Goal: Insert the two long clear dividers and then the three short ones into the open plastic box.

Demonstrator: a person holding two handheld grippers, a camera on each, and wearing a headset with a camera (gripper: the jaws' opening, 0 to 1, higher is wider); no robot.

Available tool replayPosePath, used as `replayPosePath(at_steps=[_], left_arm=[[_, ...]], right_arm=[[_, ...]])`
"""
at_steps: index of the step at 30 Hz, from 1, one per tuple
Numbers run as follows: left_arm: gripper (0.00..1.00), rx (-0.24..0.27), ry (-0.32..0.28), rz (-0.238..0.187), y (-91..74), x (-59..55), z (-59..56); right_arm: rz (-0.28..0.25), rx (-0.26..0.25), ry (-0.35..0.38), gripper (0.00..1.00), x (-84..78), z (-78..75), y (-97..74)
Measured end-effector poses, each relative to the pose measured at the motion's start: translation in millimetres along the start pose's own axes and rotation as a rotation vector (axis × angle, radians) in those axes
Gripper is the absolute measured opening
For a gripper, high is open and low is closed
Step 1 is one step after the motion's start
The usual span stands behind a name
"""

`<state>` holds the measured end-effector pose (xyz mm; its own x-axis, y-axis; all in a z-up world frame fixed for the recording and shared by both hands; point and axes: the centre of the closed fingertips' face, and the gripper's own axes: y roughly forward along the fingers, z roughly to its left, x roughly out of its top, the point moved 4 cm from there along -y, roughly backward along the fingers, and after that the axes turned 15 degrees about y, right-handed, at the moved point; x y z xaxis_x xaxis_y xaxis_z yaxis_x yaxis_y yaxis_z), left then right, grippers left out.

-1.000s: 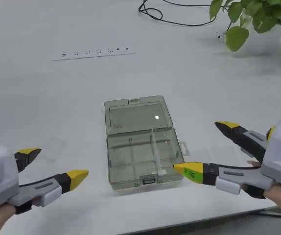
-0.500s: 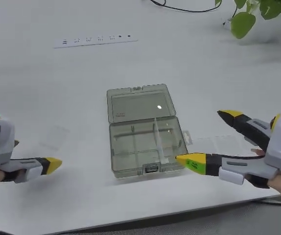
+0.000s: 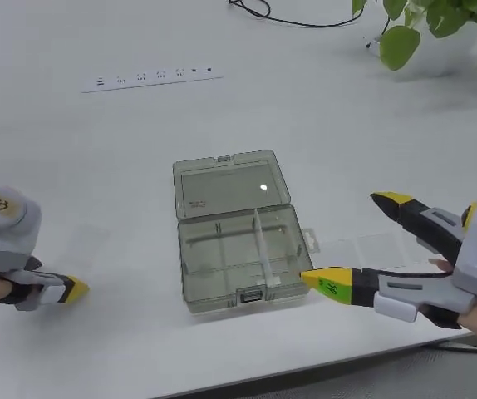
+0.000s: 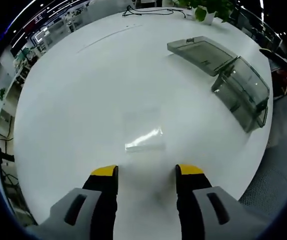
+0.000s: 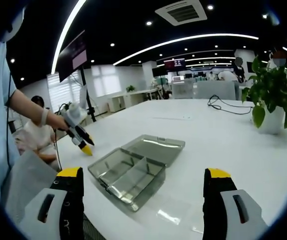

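Box (image 3: 232,264) sits open on the table (image 3: 97,166), with the lid (image 3: 231,184) laid flat behind it. One fitted divider (image 3: 261,247) stands in the box, running front to back, right of its middle.

Left gripper (image 3: 64,288): well left of the box, low over the table, tips pointing at the box. In the left gripper view its jaws stand apart, nothing between them (image 4: 147,171). Loose divider (image 4: 144,139) lies flat on the table just ahead of those tips, left of the box (image 4: 241,92).

Right gripper (image 3: 352,238): just right of the box, near tip close to the box's front right corner. Jaws wide apart, holding nothing (image 5: 143,173). Clear strips (image 3: 370,247) lie flat on the table right of the box, between the two jaws in the head view; I cannot tell whether the jaws touch them.

The right gripper view looks across the box (image 5: 128,176) to the left gripper (image 5: 85,146) beyond it.

Power strip (image 3: 151,79) lies well behind the box; plant (image 3: 425,25) stands behind and to its right.
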<state>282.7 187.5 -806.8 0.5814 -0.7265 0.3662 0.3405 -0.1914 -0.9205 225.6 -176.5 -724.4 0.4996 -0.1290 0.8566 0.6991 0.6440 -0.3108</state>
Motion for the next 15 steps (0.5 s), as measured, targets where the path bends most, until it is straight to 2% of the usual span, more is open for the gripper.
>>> replayPosePath(at_steps=[5,9,15], left_arm=[[0.37,-0.047,0.001,0.016,2.0,2.1,-4.8],[0.33,-0.049,0.005,0.027,2.1,2.6,-3.0],[0.32,-0.054,-0.008,0.063,1.0,2.8,-2.4]], right_arm=[[0.011,0.0,-0.007,1.0,-3.4,2.5,0.5],[0.016,0.001,-0.002,1.0,-5.0,3.4,1.4],[0.015,-0.009,0.011,1.0,-4.8,1.8,0.5]])
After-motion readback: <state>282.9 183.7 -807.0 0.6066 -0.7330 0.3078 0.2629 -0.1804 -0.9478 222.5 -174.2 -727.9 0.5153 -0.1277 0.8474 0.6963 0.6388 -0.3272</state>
